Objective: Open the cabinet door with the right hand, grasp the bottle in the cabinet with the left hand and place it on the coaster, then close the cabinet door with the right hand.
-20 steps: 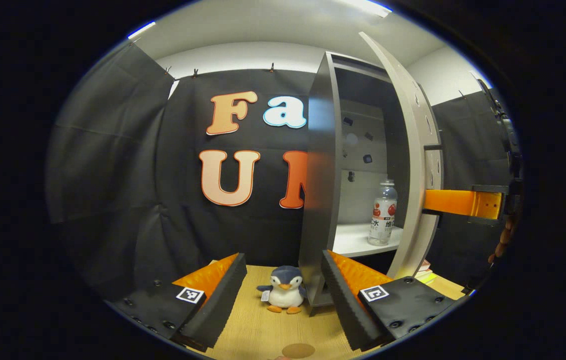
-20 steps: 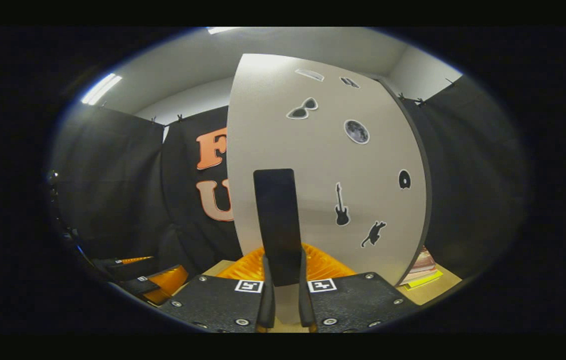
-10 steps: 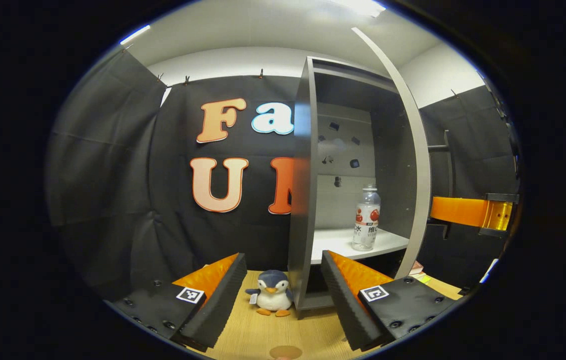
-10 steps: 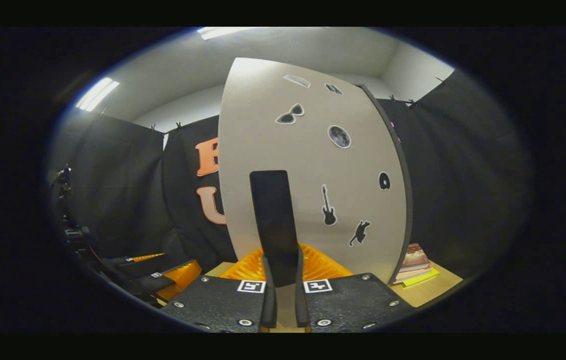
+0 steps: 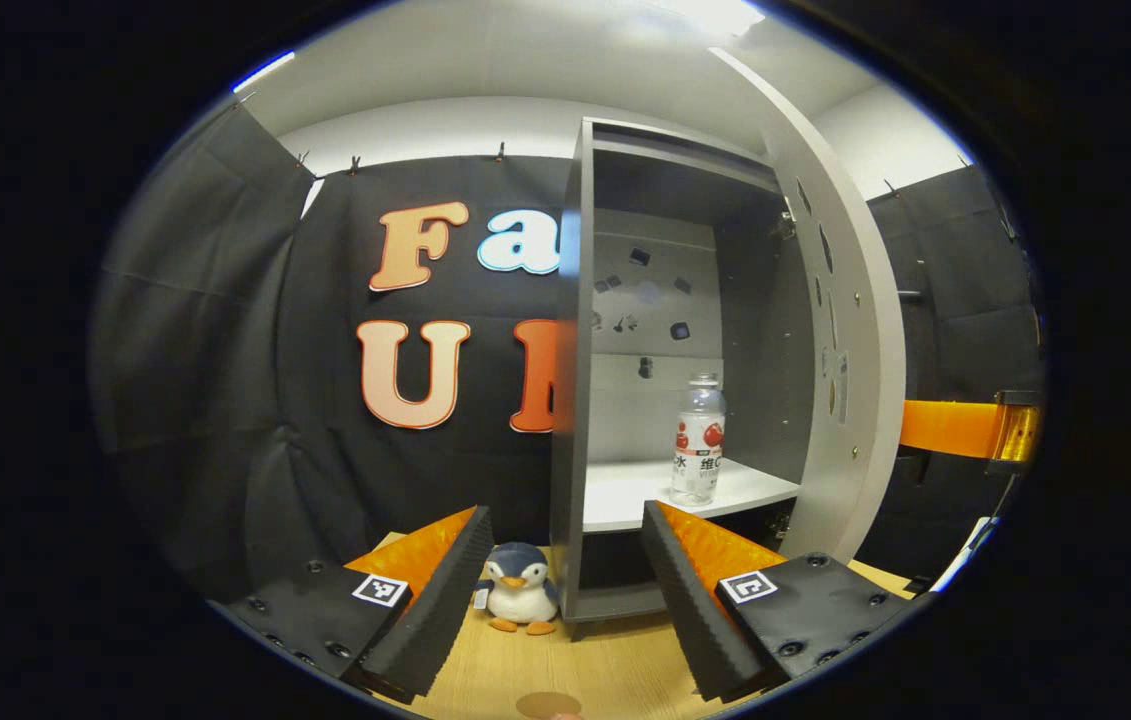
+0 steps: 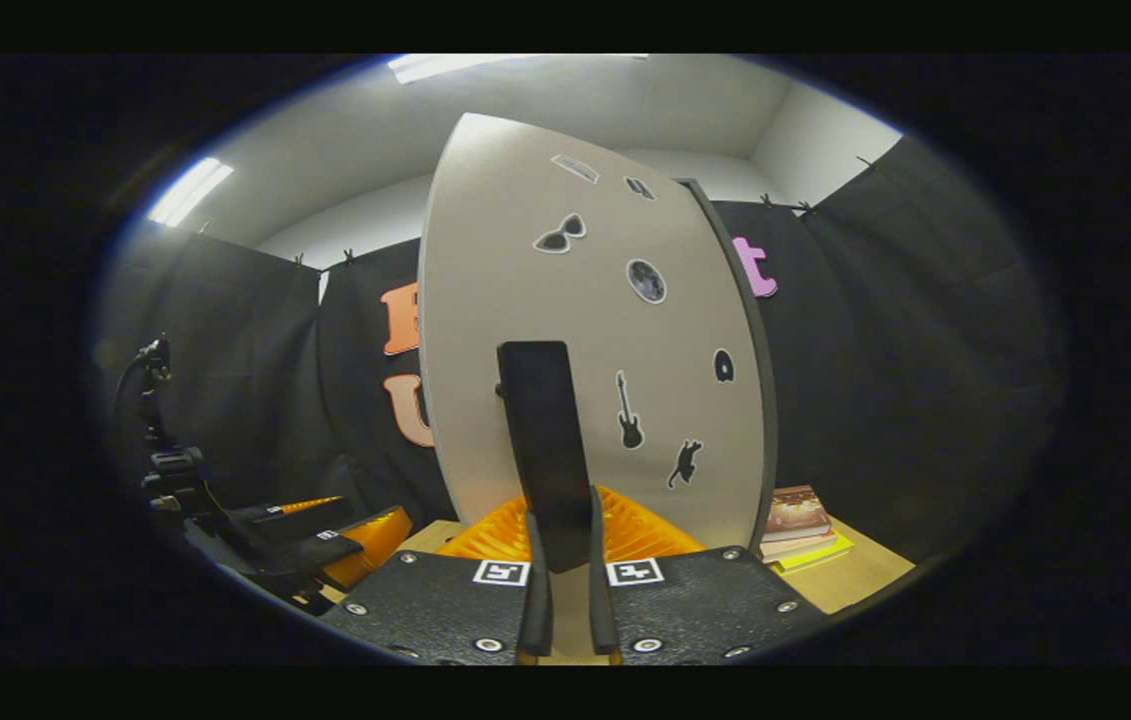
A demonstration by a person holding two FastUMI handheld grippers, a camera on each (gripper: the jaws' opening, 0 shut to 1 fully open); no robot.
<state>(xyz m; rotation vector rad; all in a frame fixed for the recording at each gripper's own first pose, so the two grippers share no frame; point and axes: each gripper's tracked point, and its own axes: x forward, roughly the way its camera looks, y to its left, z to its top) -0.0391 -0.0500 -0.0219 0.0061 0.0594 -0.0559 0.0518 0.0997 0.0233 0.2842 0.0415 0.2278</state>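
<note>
A grey cabinet [image 5: 570, 400] stands on the wooden table with its door [image 5: 850, 330] swung wide to the right. A clear bottle [image 5: 697, 440] with a red-and-white label stands upright on the white shelf [image 5: 635, 495] inside. My left gripper [image 5: 560, 600] is open, well short of the cabinet, with nothing between its fingers. A round brown coaster [image 5: 547, 705] lies on the table at the bottom edge. In the right gripper view, my right gripper [image 6: 562, 590] is shut on the dark door handle [image 6: 545, 450] of the sticker-covered door [image 6: 615, 350]. It also appears at the door's outer side [image 5: 955, 430].
A plush penguin [image 5: 517, 600] sits on the table against the cabinet's left foot. A stack of books [image 6: 800, 520] lies on the table behind the door. The other gripper [image 6: 325, 540] and its holder show at the left of the right gripper view.
The door has swung farther open to the right, pulled by my right gripper. The cabinet's inside and the bottle now show fully, and the left gripper view has shifted slightly rightward.
</note>
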